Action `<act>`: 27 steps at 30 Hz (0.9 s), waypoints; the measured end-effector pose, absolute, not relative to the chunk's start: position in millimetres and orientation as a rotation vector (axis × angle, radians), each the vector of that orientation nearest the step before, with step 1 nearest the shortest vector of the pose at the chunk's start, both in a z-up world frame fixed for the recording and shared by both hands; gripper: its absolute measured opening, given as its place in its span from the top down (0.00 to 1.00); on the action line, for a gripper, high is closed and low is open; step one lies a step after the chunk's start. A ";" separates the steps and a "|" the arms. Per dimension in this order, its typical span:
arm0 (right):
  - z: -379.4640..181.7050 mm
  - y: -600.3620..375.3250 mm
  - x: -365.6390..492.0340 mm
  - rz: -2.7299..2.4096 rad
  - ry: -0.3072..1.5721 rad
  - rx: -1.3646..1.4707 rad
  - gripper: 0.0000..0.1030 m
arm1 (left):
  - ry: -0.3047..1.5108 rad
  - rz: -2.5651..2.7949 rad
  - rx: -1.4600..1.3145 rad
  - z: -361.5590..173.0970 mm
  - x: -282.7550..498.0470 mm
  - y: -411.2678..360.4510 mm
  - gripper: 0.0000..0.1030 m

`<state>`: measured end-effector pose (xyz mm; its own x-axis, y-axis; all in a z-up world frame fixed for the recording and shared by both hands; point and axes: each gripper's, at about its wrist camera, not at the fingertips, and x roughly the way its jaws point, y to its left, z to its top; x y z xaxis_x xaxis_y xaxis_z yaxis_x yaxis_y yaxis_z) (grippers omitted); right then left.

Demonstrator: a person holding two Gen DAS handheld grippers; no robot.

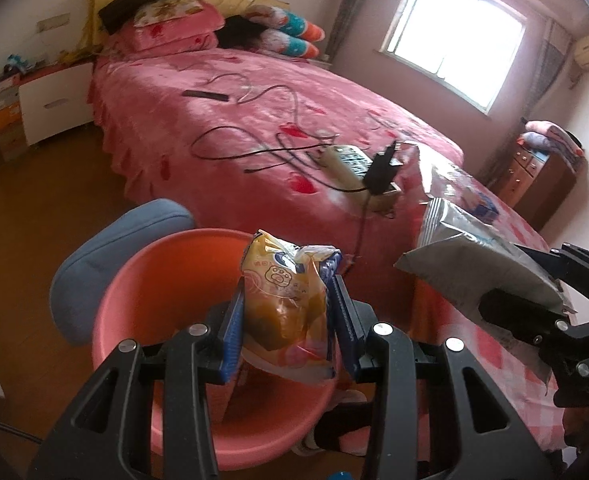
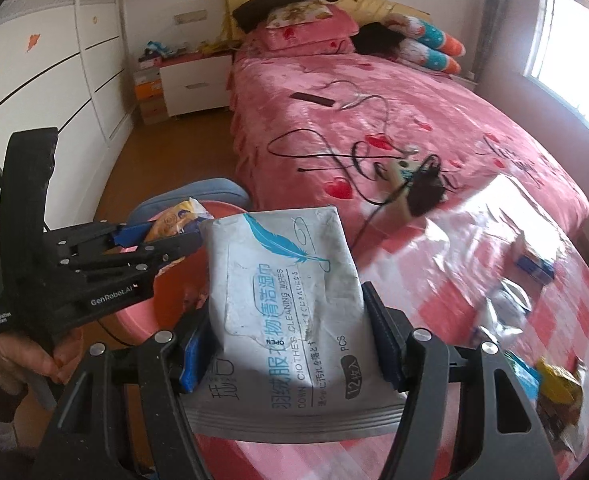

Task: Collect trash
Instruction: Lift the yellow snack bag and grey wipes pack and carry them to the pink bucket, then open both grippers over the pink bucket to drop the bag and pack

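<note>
My left gripper (image 1: 286, 312) is shut on a yellow snack wrapper (image 1: 288, 300) and holds it over the pink plastic basin (image 1: 134, 280). It also shows in the right wrist view (image 2: 134, 246) with the wrapper (image 2: 174, 220) above the basin (image 2: 174, 292). My right gripper (image 2: 282, 336) is shut on a grey wet-wipes pack (image 2: 282, 292) with a blue feather print, held above the table edge. In the left wrist view the pack (image 1: 474, 264) and right gripper (image 1: 534, 312) are at the right.
A table with a pink checked cloth (image 2: 474, 248) carries more wrappers (image 2: 558, 392), a crumpled clear wrapper (image 2: 506, 308) and a small blue box (image 2: 534, 264). A blue chair back (image 1: 106, 248) stands behind the basin. A pink bed (image 1: 254, 128) holds cables and a power strip (image 1: 346, 164).
</note>
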<state>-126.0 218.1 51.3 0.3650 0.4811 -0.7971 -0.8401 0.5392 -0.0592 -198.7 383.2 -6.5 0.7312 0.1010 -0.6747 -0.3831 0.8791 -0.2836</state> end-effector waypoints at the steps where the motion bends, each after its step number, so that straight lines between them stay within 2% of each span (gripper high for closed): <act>1: 48.9 223.0 -126.3 0.905 0.817 -0.515 0.35 | 0.709 0.284 -0.432 -9.3 -199.5 386.2 0.60; 22: 5.7 278.6 -124.6 0.973 0.873 -0.594 0.34 | 0.772 0.400 -0.521 -51.8 -206.6 429.0 0.59; 25: 1.5 281.6 -124.1 0.991 0.891 -0.593 0.28 | 0.781 0.419 -0.534 -56.0 -207.6 430.5 0.53; 27: 1.9 281.6 -123.3 0.987 0.886 -0.586 0.21 | 0.785 0.441 -0.541 -58.0 -209.2 432.7 0.42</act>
